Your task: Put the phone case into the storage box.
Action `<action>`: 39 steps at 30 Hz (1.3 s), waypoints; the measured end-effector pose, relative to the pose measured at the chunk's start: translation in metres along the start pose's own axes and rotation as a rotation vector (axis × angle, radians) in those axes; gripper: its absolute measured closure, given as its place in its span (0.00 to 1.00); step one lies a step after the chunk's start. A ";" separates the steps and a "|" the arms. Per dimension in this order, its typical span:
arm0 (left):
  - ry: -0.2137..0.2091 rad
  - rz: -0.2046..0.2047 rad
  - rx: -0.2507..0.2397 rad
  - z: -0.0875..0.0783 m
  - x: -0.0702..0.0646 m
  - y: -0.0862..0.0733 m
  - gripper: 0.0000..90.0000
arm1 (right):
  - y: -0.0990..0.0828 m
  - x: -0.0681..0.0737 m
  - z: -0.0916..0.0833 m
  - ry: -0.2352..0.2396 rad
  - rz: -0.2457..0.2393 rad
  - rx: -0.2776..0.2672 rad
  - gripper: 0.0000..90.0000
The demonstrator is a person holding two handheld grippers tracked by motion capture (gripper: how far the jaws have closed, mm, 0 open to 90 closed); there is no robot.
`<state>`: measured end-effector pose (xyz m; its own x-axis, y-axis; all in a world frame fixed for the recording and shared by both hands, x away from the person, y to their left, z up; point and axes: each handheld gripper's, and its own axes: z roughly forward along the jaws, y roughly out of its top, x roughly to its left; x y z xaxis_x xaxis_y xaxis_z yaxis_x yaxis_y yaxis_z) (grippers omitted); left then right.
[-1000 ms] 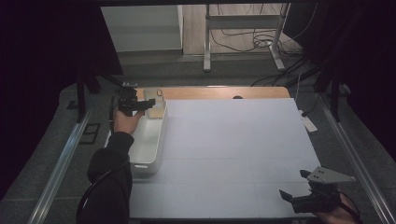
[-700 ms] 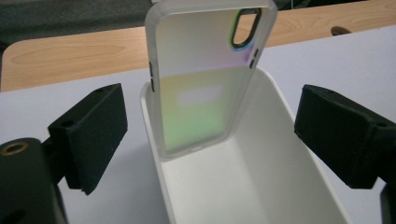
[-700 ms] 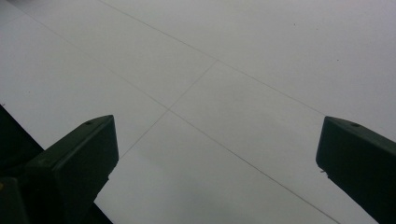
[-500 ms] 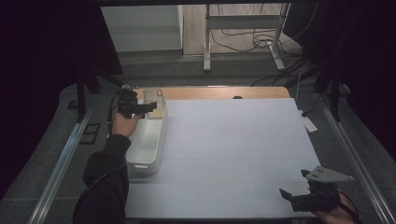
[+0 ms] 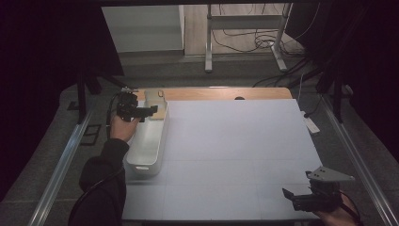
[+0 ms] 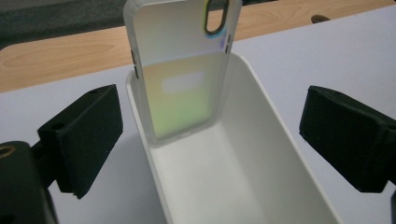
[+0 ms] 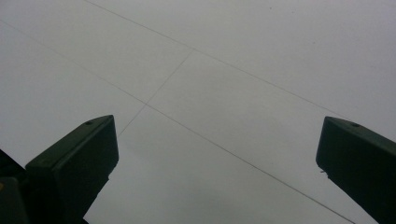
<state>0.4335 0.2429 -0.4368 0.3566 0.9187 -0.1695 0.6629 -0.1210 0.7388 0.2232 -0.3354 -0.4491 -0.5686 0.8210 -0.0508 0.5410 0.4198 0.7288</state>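
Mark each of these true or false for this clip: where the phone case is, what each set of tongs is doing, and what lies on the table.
1. The phone case leans upright against the far end wall of the white bin. True.
2. The left tongs are shut on the phone case. False: the jaws stand wide apart, and the case sits beyond them, untouched.
3. The right tongs are open over the bare white table cover. True.
4. The white bin stands at the right edge of the table. False: it stands along the left edge, by the left hand.
5. The case lies flat on the bin floor. False: it stands on end, its camera cutout up.
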 end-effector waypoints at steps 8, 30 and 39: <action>-0.033 0.054 -0.001 -0.004 -0.009 -0.004 0.05 | 0.000 0.001 0.001 -0.003 -0.012 0.012 0.00; -0.068 0.112 -0.029 -0.021 -0.025 -0.018 0.01 | 0.001 0.001 0.001 0.003 -0.011 0.019 0.00; -0.072 0.149 -0.051 -0.031 -0.034 -0.022 0.01 | 0.000 0.001 0.001 0.003 -0.005 0.019 0.00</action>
<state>0.3863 0.2257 -0.4275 0.4958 0.8625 -0.1011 0.5659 -0.2326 0.7910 0.2237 -0.3340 -0.4495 -0.5736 0.8175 -0.0524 0.5494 0.4313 0.7156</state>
